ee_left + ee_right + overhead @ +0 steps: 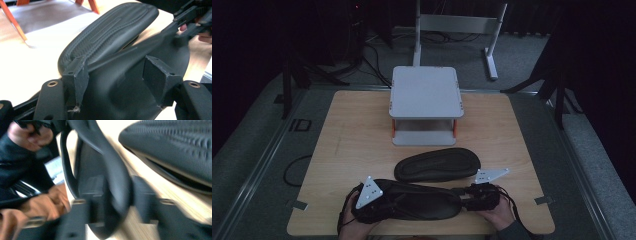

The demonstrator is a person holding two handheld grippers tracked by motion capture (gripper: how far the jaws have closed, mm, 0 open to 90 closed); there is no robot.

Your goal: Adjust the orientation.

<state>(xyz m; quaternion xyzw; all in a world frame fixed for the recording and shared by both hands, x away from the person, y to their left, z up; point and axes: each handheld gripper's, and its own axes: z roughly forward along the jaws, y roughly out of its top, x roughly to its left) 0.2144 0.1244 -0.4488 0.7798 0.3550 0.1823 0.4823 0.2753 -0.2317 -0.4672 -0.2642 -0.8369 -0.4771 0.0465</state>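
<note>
You have one wooden table in front of you, and on its far middle stands one grey two-level stand with orange posts between its levels.

Nearer to you lie two black slippers. The farther slipper lies sole-up just in front of the stand, its long axis running left to right across the table, slightly tilted so its right end sits a little farther from you. From your left gripper view that ribbed sole stretches away beyond the jaws toward the upper right.

The near slipper sits close to the table's front edge, just beside the other one, and its long axis also runs left to right. You hold it from both ends: your left gripper at its left end and your right gripper at its right end. Which end is the toe I cannot tell in this dim light.

You have two grippers, one in each hand. In your left gripper view the two jaws stand apart with the dark slipper body between them, pressing against its sides, so the left claw is grasping that slipper. In your right gripper view the jaws close on a black edge or strap of the same slipper, though the picture is blurred; it reads as clenched on it.
</note>
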